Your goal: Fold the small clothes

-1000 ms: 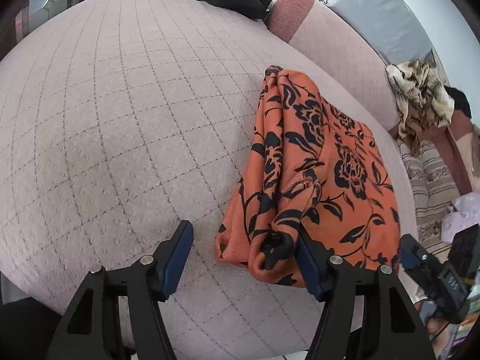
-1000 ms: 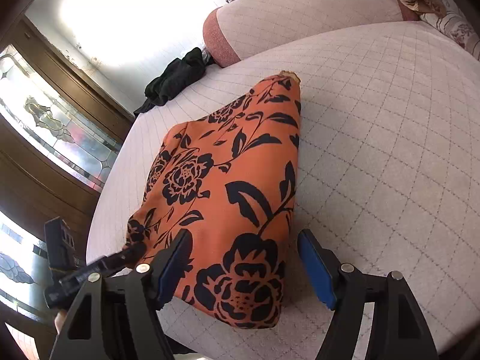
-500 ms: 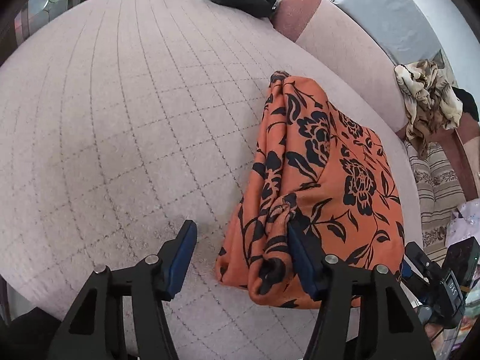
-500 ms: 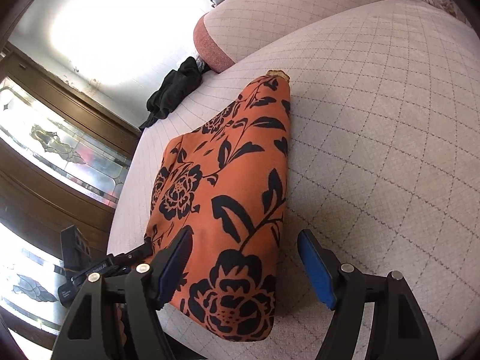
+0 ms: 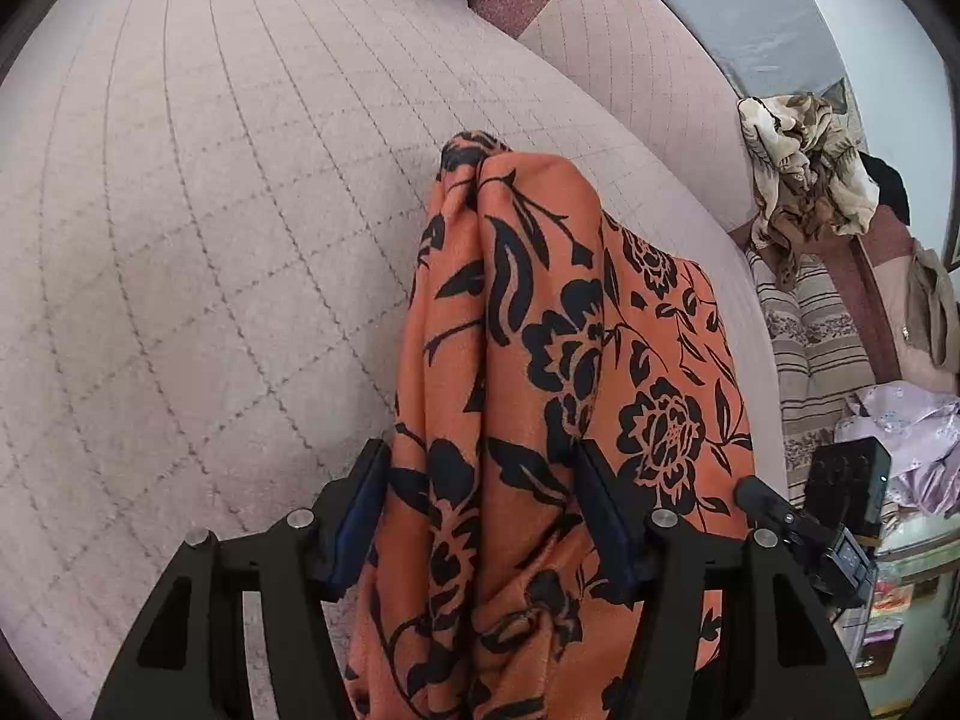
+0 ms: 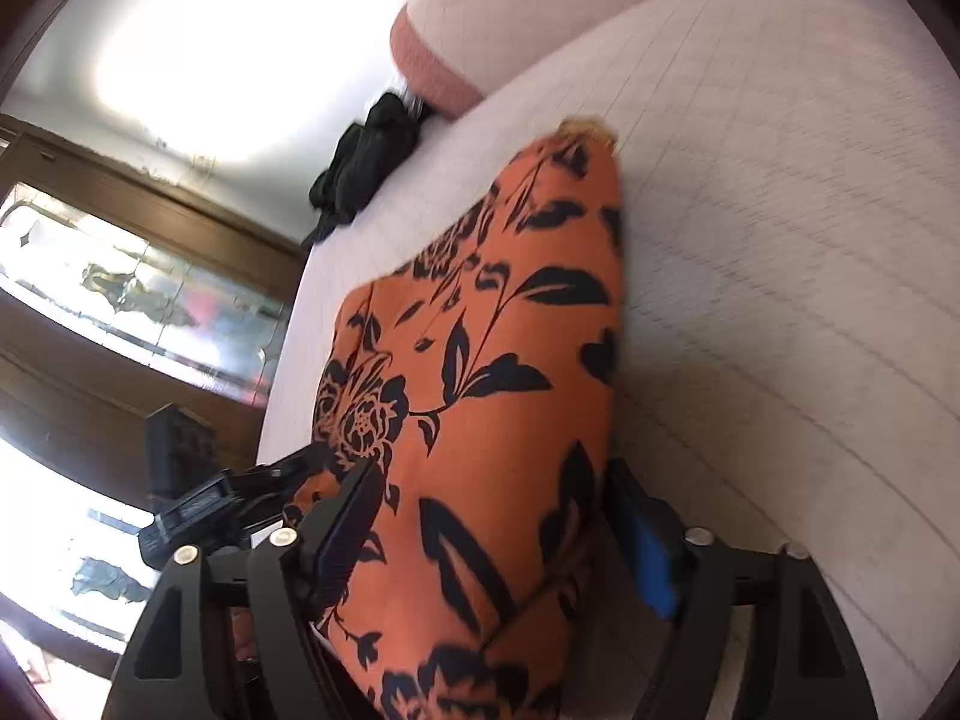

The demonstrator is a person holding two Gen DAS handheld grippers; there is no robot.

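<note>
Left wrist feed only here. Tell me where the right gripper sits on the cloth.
Observer: The right gripper straddles the near right edge of the cloth. Its jaws are opening, with cloth between them.
Operator: Report what lies right of that edge.
Observer: Only the quilted bed, as far as the right wrist view shows.
Operator: Now tell me what stands beyond the bed's left side.
Observer: A wooden cabinet with glass panes.
</note>
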